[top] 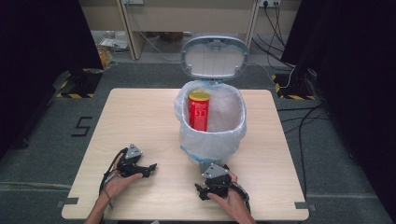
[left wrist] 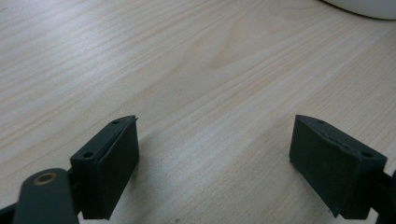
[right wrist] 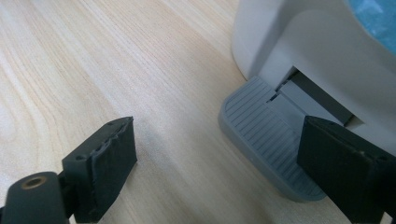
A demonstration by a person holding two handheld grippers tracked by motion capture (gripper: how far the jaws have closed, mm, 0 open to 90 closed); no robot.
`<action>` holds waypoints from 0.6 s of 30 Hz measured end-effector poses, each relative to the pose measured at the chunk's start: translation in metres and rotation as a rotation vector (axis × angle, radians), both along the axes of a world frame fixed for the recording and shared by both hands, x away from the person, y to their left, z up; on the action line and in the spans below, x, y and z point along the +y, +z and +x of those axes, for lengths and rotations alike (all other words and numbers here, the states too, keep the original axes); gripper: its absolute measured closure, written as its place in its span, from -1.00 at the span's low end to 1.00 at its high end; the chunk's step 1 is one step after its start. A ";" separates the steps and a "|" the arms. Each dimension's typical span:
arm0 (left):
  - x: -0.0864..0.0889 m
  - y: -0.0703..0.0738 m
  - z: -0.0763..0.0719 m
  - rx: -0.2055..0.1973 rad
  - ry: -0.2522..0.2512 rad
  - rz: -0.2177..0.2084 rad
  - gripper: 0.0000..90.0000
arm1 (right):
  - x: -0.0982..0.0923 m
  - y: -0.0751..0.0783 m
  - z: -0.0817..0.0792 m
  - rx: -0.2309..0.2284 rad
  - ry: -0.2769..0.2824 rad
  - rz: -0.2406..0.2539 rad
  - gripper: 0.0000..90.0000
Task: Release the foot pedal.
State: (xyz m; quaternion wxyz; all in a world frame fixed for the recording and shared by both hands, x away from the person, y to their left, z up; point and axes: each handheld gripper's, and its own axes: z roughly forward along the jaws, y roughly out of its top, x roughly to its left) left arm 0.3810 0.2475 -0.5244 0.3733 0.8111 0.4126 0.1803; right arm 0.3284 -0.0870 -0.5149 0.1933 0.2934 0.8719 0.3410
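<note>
**Two grippers spread on the table before an open pedal bin**

The left gripper (left wrist: 215,154) is seen in its own view with both jaws spread wide, nothing between them but bare wooden table (left wrist: 196,70). At the upper right edge of that view a sliver of the white bin (left wrist: 369,7) is caught, well ahead of the jaws.

The right gripper (right wrist: 219,168) is likewise spread and pinches nothing. In its view the grey ribbed pedal (right wrist: 261,135) is shown just ahead of the right-hand jaw, projecting from a recess in the bin's white base; whether the jaw touches the pedal cannot be told. The pedal is hidden behind this gripper in the high view.

From the high view the count is taken: two grippers, one per hand, the left gripper (top: 140,169) resting on the table to the left of the bin and the right gripper (top: 210,189) just in front of it; one bin (top: 212,135); one lid (top: 215,56); one canister (top: 199,109).

The lid is raised upright at the far side of the bin. The bin is lined with a translucent white bag (top: 229,112), folded over the rim. One red canister with a yellow top stands upright inside, toward the left wall.
</note>
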 end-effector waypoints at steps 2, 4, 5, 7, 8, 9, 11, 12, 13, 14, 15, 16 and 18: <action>0.000 0.000 0.000 0.000 0.000 0.000 -0.66 | 0.000 0.000 0.000 0.001 0.003 0.001 -0.76; 0.000 0.000 0.000 0.000 0.000 0.000 -0.66 | -0.001 0.000 0.001 0.001 0.011 0.002 -0.77; 0.000 0.000 0.000 0.000 0.000 0.000 -0.67 | -0.001 0.000 0.001 0.003 0.012 0.006 -0.77; 0.000 0.000 0.000 0.000 0.000 0.000 -0.67 | -0.002 0.000 0.001 0.011 0.010 0.022 -0.77; 0.000 0.000 0.000 0.001 0.000 0.000 -0.66 | -0.003 0.001 0.002 0.019 0.006 0.034 -0.77; 0.000 0.000 0.000 0.001 0.000 -0.001 -0.66 | -0.004 0.001 0.002 0.026 0.004 0.053 -0.77; 0.000 0.000 0.000 0.001 0.000 0.000 -0.66 | -0.006 0.001 0.003 0.033 0.002 0.073 -0.77; 0.000 0.000 0.000 0.001 0.000 -0.001 -0.67 | -0.007 0.001 0.003 0.034 0.001 0.082 -0.76; 0.000 0.000 0.000 0.001 0.000 -0.001 -0.66 | -0.008 0.002 0.003 0.039 -0.004 0.090 -0.73; 0.000 0.000 0.000 0.001 0.000 -0.001 -0.66 | -0.008 0.002 0.003 0.036 -0.009 0.096 -0.71; 0.000 0.000 0.000 0.002 0.000 -0.001 -0.66 | -0.009 0.002 0.002 0.029 -0.009 0.101 -0.71; 0.000 0.000 0.000 0.002 0.000 -0.001 -0.66 | -0.009 0.003 0.002 0.026 -0.011 0.103 -0.70; 0.000 0.000 0.000 0.002 0.000 -0.001 -0.66 | -0.011 0.005 0.001 0.018 -0.016 0.129 -0.68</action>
